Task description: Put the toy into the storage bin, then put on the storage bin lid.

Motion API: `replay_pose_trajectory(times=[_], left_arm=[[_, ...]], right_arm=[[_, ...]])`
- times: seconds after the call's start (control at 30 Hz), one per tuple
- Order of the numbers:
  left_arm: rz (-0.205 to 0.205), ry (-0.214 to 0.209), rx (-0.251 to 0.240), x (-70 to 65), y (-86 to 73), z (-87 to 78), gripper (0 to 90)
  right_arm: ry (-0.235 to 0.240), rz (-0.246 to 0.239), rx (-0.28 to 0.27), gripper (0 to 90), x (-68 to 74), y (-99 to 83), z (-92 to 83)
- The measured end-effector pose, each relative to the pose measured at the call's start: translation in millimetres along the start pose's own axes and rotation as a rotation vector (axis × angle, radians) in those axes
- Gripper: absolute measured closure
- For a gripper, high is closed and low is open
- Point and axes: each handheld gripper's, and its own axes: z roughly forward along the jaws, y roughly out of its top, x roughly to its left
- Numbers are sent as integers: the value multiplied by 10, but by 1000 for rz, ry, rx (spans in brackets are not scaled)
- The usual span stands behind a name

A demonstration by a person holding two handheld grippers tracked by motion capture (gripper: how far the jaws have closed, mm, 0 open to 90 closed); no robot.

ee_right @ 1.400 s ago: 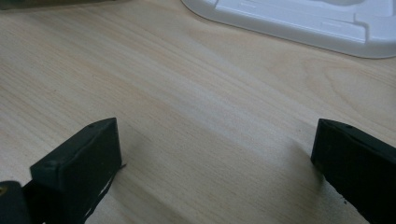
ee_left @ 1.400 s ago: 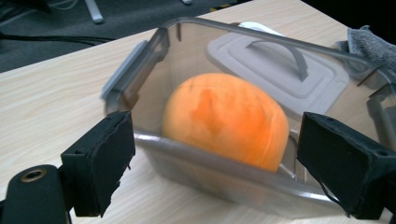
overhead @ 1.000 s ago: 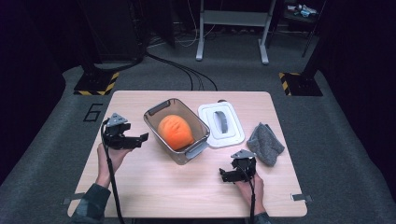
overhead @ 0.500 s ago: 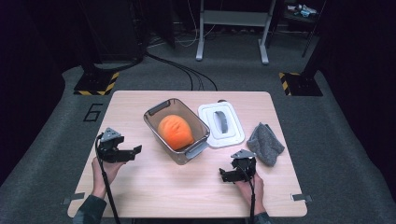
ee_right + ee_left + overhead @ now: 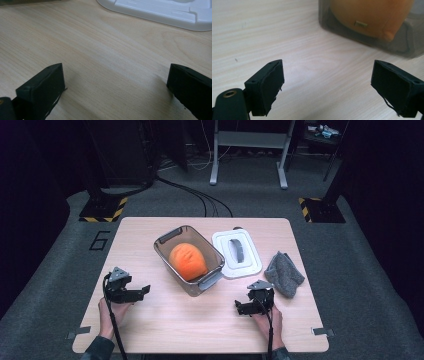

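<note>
both tongs gape wide, holding nothing: left gripper (image 5: 141, 291) and right gripper (image 5: 241, 309) low over the table (image 5: 150, 230). floor beside the table is marked "6". clear grey bin (image 5: 172, 239) sits mid-table, orange ball (image 5: 187, 261) inside, no readable label; white lid (image 5: 252, 265) just right.

It looked like a lab or recording studio. A lone wooden table (image 5: 200, 320) stood on grey carpet (image 5: 350, 285) between dark curtains, with cables (image 5: 195, 195) and hazard-striped stand bases (image 5: 102, 210).
</note>
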Motion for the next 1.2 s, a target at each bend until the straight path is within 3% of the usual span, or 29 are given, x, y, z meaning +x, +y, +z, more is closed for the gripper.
replay_pose_trajectory(times=[0.2, 0.47, 0.5, 0.57, 0.7, 0.73, 0.87, 0.9, 0.97, 1.0, 1.07, 1.1, 1.2], left_arm=[[-16, 6, 13, 25, -131, 65, 111], [5, 28, 65, 45, -256, 157, 111], [7, 32, 69, 43, -272, 170, 111], [7, 35, 72, 45, -298, 183, 111], [-8, 31, 69, 59, -364, 219, 110], [-3, 48, 61, 47, -380, 222, 110], [13, 60, 56, 28, -387, 232, 110], [18, 63, 61, 24, -386, 232, 109], [28, 71, 66, 14, -384, 236, 110], [34, 80, 71, -1, -383, 243, 110], [45, 81, 84, -10, -378, 242, 110], [45, 80, 85, -9, -378, 242, 110], [51, 78, 82, -5, -376, 247, 110]], right_arm=[[-4, -4, 4, 2, 4, 10, 3], [19, 4, 3, 4, -33, 43, -13], [20, 26, 0, 4, -14, 56, -17], [14, -3, -2, 2, -26, 85, -20], [14, 13, -9, 2, -4, 174, -27], [16, 7, -10, 2, -14, 197, -29], [11, -6, -15, 6, -57, 280, -29], [10, 17, -15, 7, -52, 302, -27], [8, 15, -17, 9, -78, 344, -17], [11, -11, -19, 11, -104, 355, -9], [5, 15, -19, 13, -107, 410, 13], [11, -1, -13, 13, -127, 426, 15], [8, 11, -16, 12, -153, 508, 34]])
